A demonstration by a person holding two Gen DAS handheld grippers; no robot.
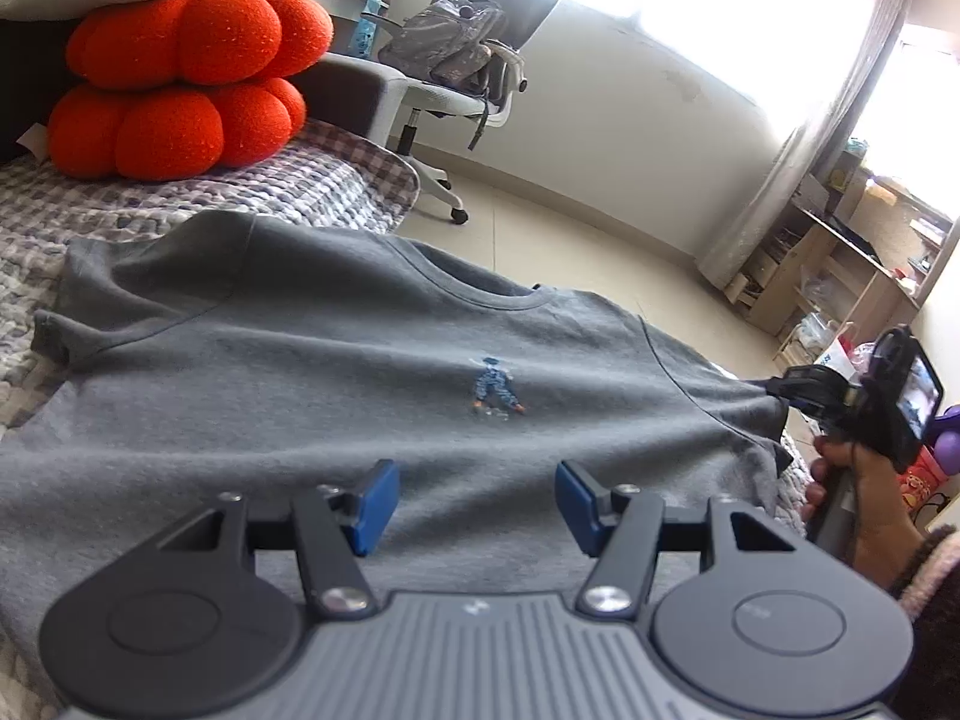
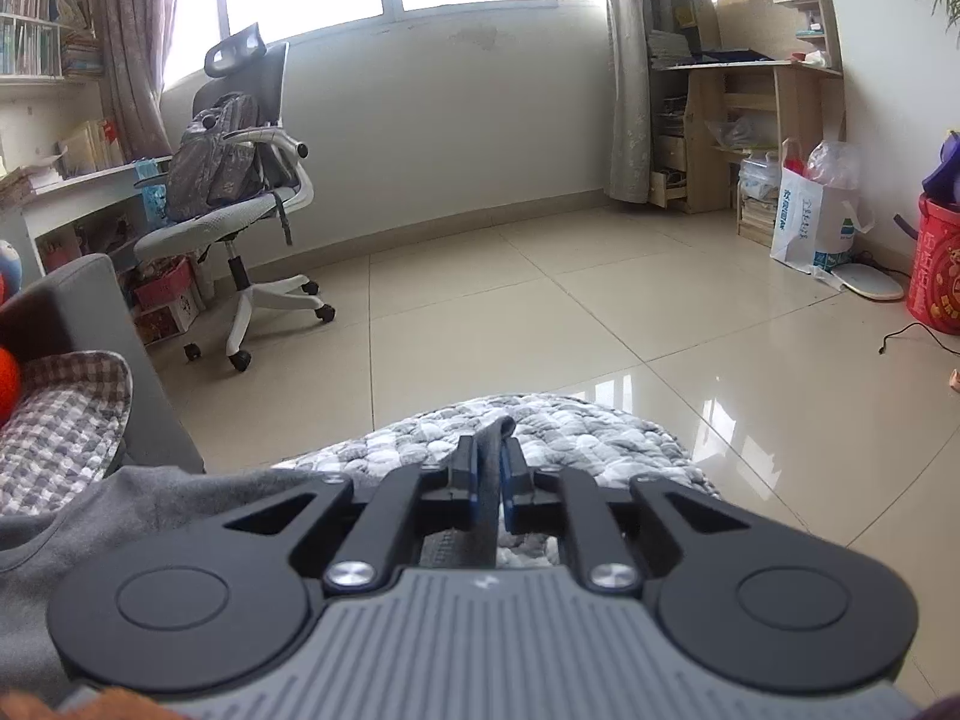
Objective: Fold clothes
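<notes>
While the grey T-shirt (image 1: 372, 360) lies flat — right hand-held gripper (image 2: 493, 468) pinches its sleeve.

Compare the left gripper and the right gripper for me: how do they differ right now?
The left gripper has its jaws wide apart with nothing between them; the right gripper has its jaws nearly together, with a fold of the grey cotton T-shirt between them. The left gripper hovers over the shirt's lower front; the right gripper sits at the sleeve edge, over the grey-and-white quilted bedspread. Both have blue pads on black linkages.
</notes>
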